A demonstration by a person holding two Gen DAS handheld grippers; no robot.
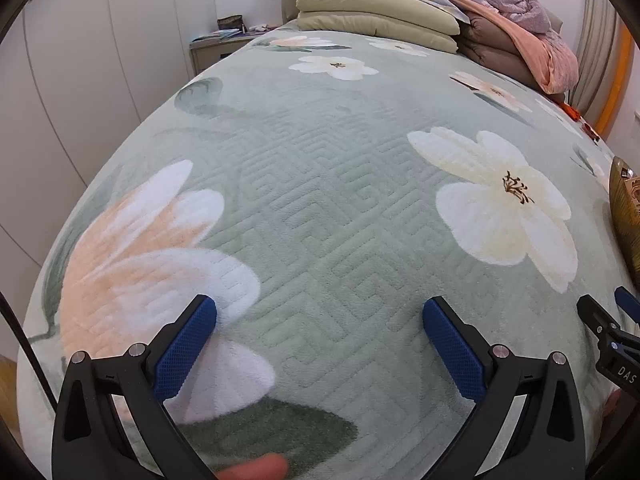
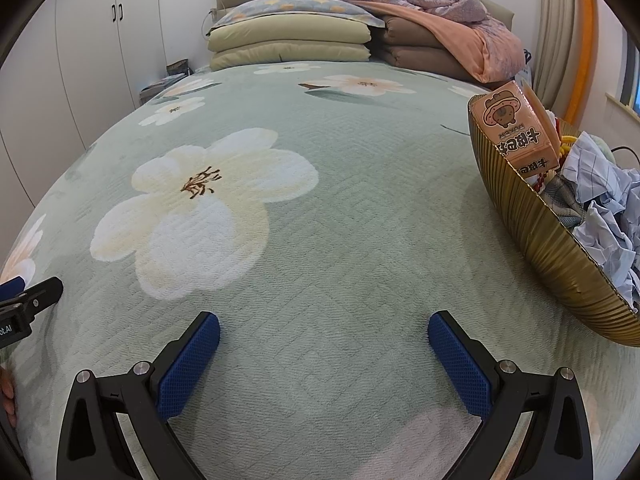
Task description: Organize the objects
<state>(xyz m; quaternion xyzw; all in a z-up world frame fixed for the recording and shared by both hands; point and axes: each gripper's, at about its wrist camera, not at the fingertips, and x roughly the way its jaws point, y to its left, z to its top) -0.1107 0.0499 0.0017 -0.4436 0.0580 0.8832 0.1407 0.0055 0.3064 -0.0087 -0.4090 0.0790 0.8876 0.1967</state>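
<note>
Ribbed golden basket (image 2: 532, 240), crammed with a pink snack pack (image 2: 516, 128) and crumpled blue cloth (image 2: 604, 216), sits on our right on the floral green bedspread (image 2: 340, 216); left gripper (image 1: 320, 344) and right gripper (image 2: 324, 352) hover wide open, empty, ready to sort.

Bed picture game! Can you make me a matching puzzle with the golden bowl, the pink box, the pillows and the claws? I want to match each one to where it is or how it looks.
Things:
1. golden bowl
2. pink box
3. pillows
4. right claw

Places or states:
A. stacked at the far end of the bed
B. open, holding nothing, over the flowery blanket
C. sits on the blanket at the right side, full of stuff
D. leans inside the bowl, against its rim

Pairs: 1-C, 2-D, 3-A, 4-B
</note>
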